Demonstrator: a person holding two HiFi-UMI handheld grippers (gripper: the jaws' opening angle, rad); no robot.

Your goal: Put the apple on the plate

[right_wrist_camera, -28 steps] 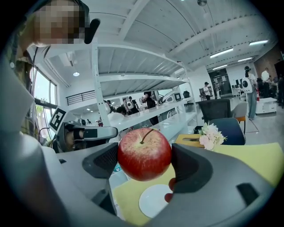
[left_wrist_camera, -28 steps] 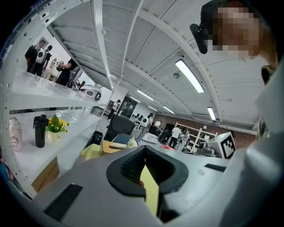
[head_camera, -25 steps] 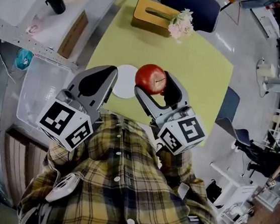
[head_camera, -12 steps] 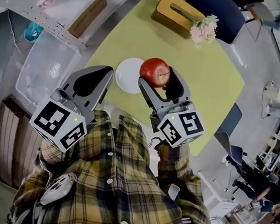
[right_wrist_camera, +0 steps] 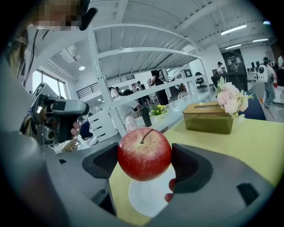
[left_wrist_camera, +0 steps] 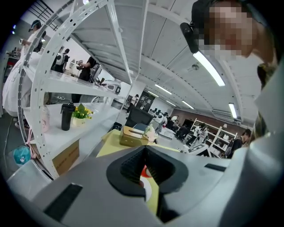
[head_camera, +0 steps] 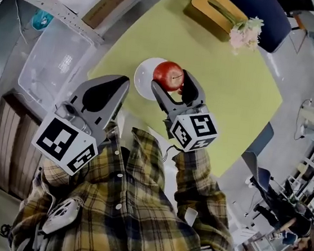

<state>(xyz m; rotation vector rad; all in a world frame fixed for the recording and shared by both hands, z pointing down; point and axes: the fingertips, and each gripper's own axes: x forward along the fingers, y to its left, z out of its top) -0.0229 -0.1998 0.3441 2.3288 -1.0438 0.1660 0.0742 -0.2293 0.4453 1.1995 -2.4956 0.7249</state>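
Now over the plate (head_camera: 144, 80), the apple (head_camera: 169, 74) sits squeezed in the right gripper (head_camera: 172, 84); lower it slowly, then let go, while the left gripper (head_camera: 115, 90) stays closed, empty.

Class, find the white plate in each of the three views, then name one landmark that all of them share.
Head view: upper centre, the plate lies on the green table, partly hidden by the apple.
Left gripper view: low centre, a white sliver in the gap between the jaws.
Right gripper view: low centre, below the held apple.
Shared landmark: the wooden tissue box.
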